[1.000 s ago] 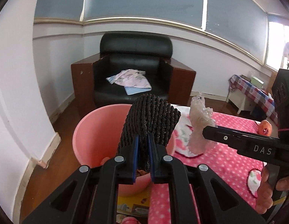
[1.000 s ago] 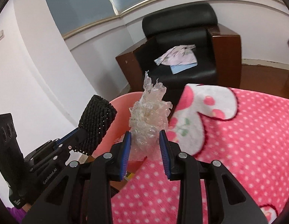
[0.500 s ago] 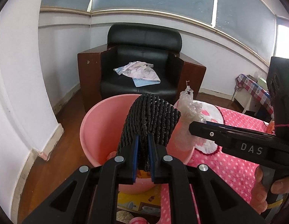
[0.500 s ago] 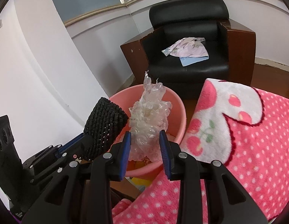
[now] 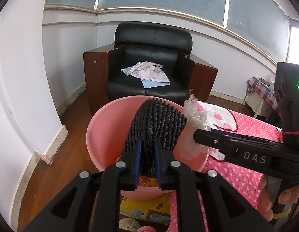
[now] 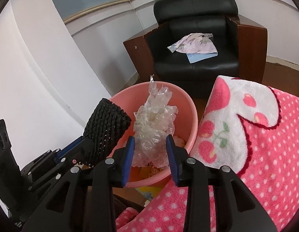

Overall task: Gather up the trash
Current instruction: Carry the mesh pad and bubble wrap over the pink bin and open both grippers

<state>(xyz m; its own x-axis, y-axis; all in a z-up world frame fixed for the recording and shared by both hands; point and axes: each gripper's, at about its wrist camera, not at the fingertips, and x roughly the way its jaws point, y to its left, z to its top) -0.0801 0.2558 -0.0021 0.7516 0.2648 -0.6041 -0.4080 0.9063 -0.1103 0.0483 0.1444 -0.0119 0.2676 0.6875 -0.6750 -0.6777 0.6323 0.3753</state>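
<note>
Hovering over pink bin (image 5: 95, 135) rim — both loads

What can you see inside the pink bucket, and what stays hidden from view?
Inside the pink bucket, orange-brown scraps lie at the bottom. The crumpled clear plastic and black foam netting held over it, plus the near wall, cover most of the interior.

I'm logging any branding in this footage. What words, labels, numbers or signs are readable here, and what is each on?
"DAS": white letters on the side of the right gripper, in the left wrist view.
Printed paper under the pink bin: pictures only, any print too small to read.
Left gripper, in the right wrist view: no readable marking.
Nothing else carries text.
</note>
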